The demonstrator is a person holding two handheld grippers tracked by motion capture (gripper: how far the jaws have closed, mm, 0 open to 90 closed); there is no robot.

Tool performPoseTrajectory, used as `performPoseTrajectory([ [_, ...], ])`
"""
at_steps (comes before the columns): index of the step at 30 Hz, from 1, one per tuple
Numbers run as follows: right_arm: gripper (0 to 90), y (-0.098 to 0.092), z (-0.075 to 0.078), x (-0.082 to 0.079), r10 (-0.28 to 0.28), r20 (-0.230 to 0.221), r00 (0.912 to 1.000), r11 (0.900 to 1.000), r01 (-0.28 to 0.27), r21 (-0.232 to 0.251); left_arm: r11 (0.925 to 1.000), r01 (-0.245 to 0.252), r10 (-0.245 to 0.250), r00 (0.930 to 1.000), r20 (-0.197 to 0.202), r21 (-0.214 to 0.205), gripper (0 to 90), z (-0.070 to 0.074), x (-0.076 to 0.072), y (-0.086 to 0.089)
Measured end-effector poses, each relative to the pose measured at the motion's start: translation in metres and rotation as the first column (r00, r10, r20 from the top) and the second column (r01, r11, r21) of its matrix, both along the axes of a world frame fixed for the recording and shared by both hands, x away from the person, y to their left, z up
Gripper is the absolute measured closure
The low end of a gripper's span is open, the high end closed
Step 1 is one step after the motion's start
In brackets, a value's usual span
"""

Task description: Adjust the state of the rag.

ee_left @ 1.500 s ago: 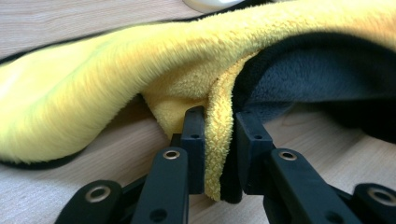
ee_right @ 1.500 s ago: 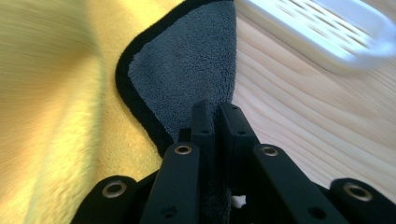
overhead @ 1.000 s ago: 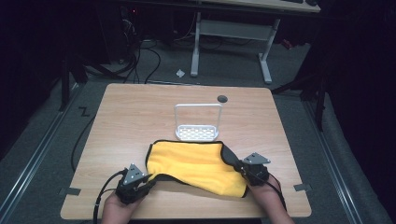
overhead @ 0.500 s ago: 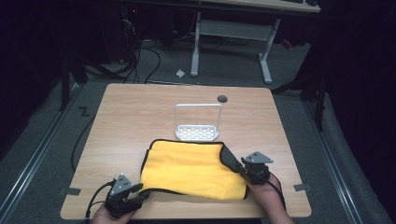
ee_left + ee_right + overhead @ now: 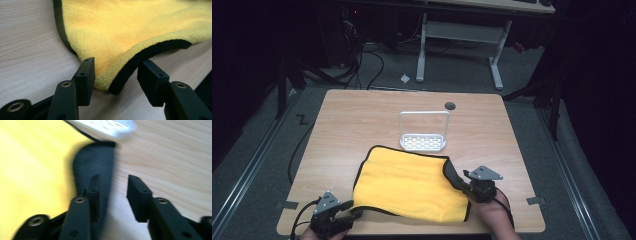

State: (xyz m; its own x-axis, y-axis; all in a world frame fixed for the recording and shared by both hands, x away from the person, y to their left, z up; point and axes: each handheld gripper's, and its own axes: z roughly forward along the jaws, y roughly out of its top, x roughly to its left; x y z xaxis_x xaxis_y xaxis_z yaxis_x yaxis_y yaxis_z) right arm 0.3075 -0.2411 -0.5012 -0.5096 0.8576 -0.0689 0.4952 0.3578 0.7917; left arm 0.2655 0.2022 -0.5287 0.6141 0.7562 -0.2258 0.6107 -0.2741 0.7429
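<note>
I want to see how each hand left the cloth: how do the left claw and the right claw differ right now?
The left claw has a yellow, black-edged corner of the cloth lying between its parted jaws; the right claw has bare table in its gap, its left jaw over the cloth's dark flap. In the high view the left sits at the near-left corner, the right at the right edge. Both have just been opening and grip nothing.

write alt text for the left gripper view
A yellow cloth with a black hem lies on a wooden table, its corner between the open black jaws of the left gripper, which have just been opening.
</note>
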Motion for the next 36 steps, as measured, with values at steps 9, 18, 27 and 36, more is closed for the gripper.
performPoseTrajectory([
  [9, 86.5, 0.015, -0.012, 0.013, -0.033, 0.034, 0.9989, 0.9824, 0.038, -0.183, 0.9991, 0.012, -0.012, 0.9999, -0.002, -0.042, 41.1, 0.003, 0.007, -0.003],
  [18, 63.0, -0.051, -0.006, 0.067, -0.258, -0.009, 0.9661, 0.9576, 0.254, -0.135, 0.998, 0.041, -0.042, 0.9989, -0.023, -0.049, 38.6, 0.001, 0.007, -0.007],
  [27, 56.7, -0.032, 0.004, 0.007, -0.133, -0.024, 0.9909, 0.9911, 0.133, 0.009, 0.994, 0.05, -0.052, 0.9983, -0.024, -0.098, 35.4, 0.006, -0.004, -0.005],
  [36, 90.0, -0.018, -0.019, 0.004, -0.077, -0.101, 0.9919, 0.9865, 0.062, -0.152, 0.9893, -0.003, 0.008, 0.9993, 0.035, -0.146, 47.0, 0.016, -0.002, 0.006],
])
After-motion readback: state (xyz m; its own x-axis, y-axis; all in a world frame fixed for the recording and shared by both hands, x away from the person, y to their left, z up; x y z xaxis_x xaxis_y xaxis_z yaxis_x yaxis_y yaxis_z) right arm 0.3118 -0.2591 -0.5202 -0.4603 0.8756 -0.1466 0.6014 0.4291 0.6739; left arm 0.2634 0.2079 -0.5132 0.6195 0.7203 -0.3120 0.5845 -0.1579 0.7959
